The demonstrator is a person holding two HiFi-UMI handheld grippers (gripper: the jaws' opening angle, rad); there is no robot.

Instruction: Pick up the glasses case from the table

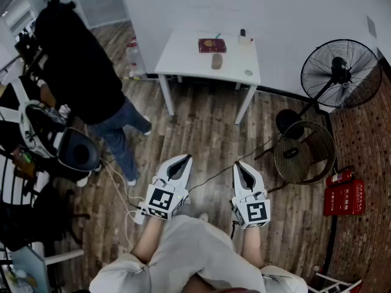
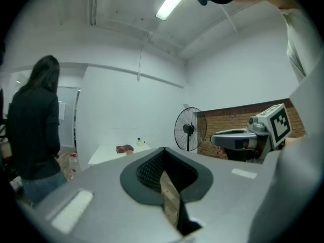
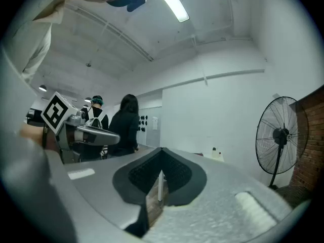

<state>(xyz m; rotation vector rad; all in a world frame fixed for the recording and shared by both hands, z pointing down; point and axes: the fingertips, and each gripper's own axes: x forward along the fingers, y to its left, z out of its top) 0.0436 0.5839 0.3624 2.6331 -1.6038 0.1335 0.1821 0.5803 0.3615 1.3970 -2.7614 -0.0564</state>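
Observation:
A white table (image 1: 183, 57) stands far ahead against the wall. On it lie a small brownish oval case (image 1: 217, 61), a dark red box-like thing (image 1: 212, 45) and a little bottle (image 1: 242, 35). Both grippers hang over the wooden floor, well short of the table, and neither touches anything. My left gripper (image 1: 185, 158) is shut and empty; in the left gripper view its tips (image 2: 163, 149) meet, with the table (image 2: 104, 155) small in the distance. My right gripper (image 1: 237, 163) is shut and empty too (image 3: 162, 149).
A person in a dark top (image 1: 79, 66) stands left of the table. A standing fan (image 1: 340, 72), a wicker basket (image 1: 303, 151) and red fire extinguishers (image 1: 343, 194) are on the right. A chair (image 1: 76, 150) and floor cables (image 1: 122, 194) lie at the left.

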